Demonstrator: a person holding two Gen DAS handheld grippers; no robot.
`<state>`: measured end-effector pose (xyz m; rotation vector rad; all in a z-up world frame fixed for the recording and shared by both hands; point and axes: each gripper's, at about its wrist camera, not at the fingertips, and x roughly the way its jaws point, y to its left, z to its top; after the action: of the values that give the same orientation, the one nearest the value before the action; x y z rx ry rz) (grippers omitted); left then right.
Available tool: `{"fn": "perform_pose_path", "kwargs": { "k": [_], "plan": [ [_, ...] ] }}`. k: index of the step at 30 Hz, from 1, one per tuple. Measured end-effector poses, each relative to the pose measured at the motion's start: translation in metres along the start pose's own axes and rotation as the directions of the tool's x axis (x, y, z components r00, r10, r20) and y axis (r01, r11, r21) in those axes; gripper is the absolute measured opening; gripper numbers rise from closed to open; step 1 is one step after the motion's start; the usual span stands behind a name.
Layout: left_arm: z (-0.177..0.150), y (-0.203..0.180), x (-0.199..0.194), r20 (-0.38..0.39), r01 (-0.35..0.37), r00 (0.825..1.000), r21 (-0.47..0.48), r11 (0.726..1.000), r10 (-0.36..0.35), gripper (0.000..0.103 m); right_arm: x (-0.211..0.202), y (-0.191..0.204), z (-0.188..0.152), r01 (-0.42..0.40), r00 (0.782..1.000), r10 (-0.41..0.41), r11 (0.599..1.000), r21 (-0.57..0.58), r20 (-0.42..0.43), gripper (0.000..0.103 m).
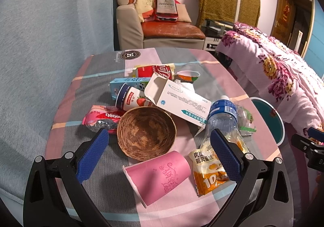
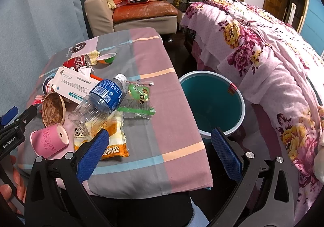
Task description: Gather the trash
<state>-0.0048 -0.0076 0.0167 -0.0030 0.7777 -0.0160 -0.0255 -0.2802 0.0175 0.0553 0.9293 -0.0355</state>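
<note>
Trash lies heaped on a table under a checked cloth point(image 1: 95, 89): a brown paper bowl point(image 1: 146, 133), a pink cup point(image 1: 160, 176) on its side, an orange snack packet point(image 1: 208, 174), a clear plastic bottle point(image 1: 221, 117), a white carton point(image 1: 178, 99), a yoghurt cup point(image 1: 131, 99), a pink wrapper point(image 1: 103, 117) and a red can point(image 1: 155, 71). My left gripper point(image 1: 160, 146) hangs open above the bowl and pink cup, holding nothing. My right gripper point(image 2: 160, 144) is open over the table's near right edge, beside the teal bin point(image 2: 212, 103) on the floor. The bottle point(image 2: 101, 99) and green packet point(image 2: 139, 97) lie to its left.
A bed with a floral cover point(image 2: 263, 61) runs close along the right of the bin. Beyond the table stands a sofa point(image 1: 162, 30). A grey curtain point(image 1: 50, 34) hangs on the left. A hand point(image 2: 12, 184) holds the left gripper at the table's near left.
</note>
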Motion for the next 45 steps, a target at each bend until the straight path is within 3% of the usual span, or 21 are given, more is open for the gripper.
{"fn": "perform_pose_path", "kwargs": {
  "k": [17,25,29,34,41,43,45],
  "plan": [
    [0.004,-0.006,-0.008,0.002,0.015,1.0,0.01,1.0,-0.015,0.1,0.003,0.011,0.002,0.008,1.0,-0.008,1.0,-0.02,-0.023,0.097],
    [0.003,0.009,-0.004,-0.039,0.059,0.998,0.113,0.992,-0.055,0.1,0.006,0.019,0.006,-0.009,0.999,0.007,0.999,-0.042,-0.043,0.097],
    [-0.003,0.015,0.008,-0.11,0.119,0.989,0.218,0.969,-0.097,0.1,0.009,0.021,0.01,-0.033,0.997,0.03,0.998,-0.045,-0.065,0.097],
    [-0.024,0.003,0.03,-0.234,0.198,0.966,0.374,0.906,-0.115,0.1,0.014,0.021,0.012,-0.085,0.993,0.083,0.996,-0.021,-0.088,0.097],
    [-0.049,-0.008,0.061,-0.323,0.24,0.942,0.461,0.854,-0.09,0.1,0.027,0.019,0.011,-0.121,0.984,0.121,0.993,0.003,-0.13,0.097],
    [-0.056,-0.01,0.065,-0.328,0.24,0.941,0.466,0.852,-0.085,0.096,0.031,0.019,0.012,-0.132,0.981,0.133,0.991,0.014,-0.142,0.097],
    [-0.057,-0.009,0.07,-0.342,0.254,0.934,0.44,0.861,-0.101,0.082,0.035,0.019,0.014,-0.141,0.978,0.142,0.99,0.019,-0.153,0.097]
  ]
}}
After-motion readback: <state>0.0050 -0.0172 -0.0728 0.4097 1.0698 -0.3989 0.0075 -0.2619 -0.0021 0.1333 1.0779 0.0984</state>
